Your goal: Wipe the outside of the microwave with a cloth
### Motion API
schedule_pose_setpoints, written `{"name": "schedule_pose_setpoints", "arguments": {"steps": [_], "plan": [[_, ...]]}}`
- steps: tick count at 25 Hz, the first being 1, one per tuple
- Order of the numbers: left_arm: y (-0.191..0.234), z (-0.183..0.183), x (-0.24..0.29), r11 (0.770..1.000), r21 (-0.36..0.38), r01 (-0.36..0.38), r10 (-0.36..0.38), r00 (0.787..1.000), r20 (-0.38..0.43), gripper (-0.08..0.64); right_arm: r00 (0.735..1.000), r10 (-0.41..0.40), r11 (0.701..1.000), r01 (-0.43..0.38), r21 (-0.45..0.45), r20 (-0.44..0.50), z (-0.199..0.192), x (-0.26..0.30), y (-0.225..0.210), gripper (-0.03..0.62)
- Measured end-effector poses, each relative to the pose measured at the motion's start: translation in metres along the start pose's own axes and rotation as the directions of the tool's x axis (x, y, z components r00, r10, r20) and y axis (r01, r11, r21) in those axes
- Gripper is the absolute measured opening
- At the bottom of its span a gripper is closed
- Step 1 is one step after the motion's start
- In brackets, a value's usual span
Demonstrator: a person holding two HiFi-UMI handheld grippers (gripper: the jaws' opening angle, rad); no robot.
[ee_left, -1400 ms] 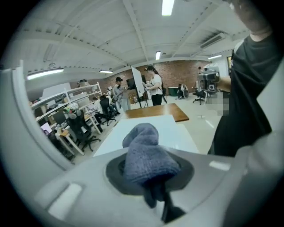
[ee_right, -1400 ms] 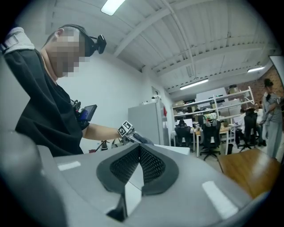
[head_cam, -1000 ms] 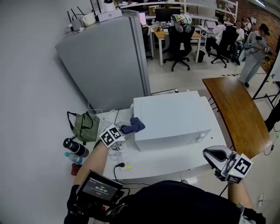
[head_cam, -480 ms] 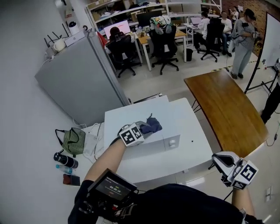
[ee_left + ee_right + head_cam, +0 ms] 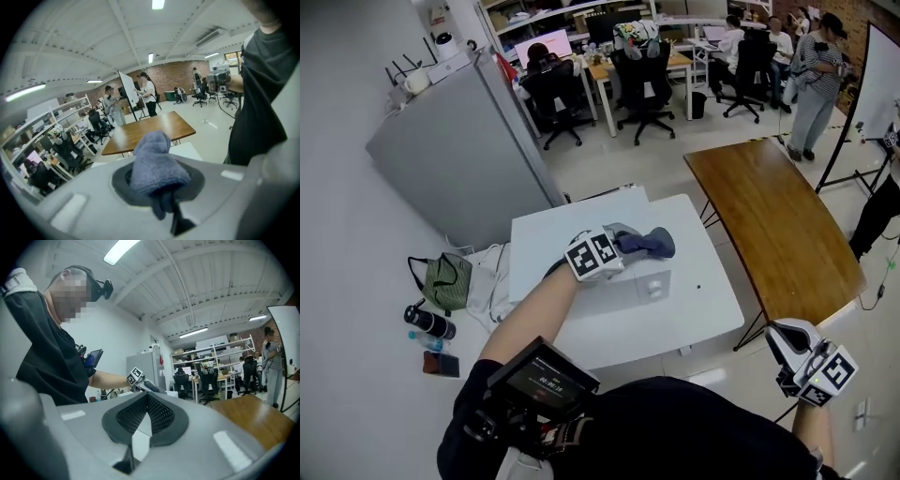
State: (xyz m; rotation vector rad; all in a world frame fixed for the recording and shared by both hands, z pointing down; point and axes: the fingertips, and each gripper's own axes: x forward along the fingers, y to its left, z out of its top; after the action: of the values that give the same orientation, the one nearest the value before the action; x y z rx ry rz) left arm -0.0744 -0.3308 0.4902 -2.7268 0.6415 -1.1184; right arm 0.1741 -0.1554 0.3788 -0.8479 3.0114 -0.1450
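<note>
Bright, even office light comes from ceiling strip lamps (image 5: pixel 158 3), which burn out to white glare in both gripper views, and the shadows on the white microwave (image 5: pixel 553 234) are faint and soft. Both gripper views bulge strongly and fall to black at their corners. The cloth (image 5: pixel 154 161), close to the lens, looks slightly soft.

I see a tall grey cabinet (image 5: pixel 459 150). Near its foot, on my side, lies a green bag (image 5: pixel 445 281), and still nearer to me a black bottle (image 5: pixel 427 322). Well to the cabinet's right stands a brown wooden table (image 5: pixel 769 220).
</note>
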Motion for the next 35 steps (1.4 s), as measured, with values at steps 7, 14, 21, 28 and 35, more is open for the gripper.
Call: {"name": "schedule_pose_setpoints", "arguments": {"steps": [7,14,21,28,35], "plan": [[-0.043,-0.191,-0.205,0.992,-0.074,-0.104,0.097,0.991,-0.094,0.055,0.981,0.193,0.980,-0.194,-0.046,-0.025,0.007,0.123,0.109,0.005],[-0.071,-0.281,-0.254,0.978,-0.128,-0.164,0.153,0.984,-0.089,0.055,0.963,0.262,0.964,-0.264,-0.024,-0.063,0.009,0.192,0.184,0.005],[-0.093,-0.214,-0.161,1.000,0.004,-0.029,0.029,0.990,-0.138,0.055,0.973,0.218,0.974,-0.221,-0.042,-0.073,-0.003,0.152,0.139,0.005],[-0.083,-0.099,-0.024,0.998,-0.010,0.061,-0.062,0.987,-0.148,0.052,0.996,0.090,0.996,-0.091,-0.007,-0.025,0.000,0.037,0.014,0.005],[-0.074,-0.009,0.079,0.996,-0.026,0.090,-0.093,0.981,-0.172,0.052,0.999,-0.029,0.999,0.029,0.028,0.018,0.000,-0.056,-0.057,0.005]]}}
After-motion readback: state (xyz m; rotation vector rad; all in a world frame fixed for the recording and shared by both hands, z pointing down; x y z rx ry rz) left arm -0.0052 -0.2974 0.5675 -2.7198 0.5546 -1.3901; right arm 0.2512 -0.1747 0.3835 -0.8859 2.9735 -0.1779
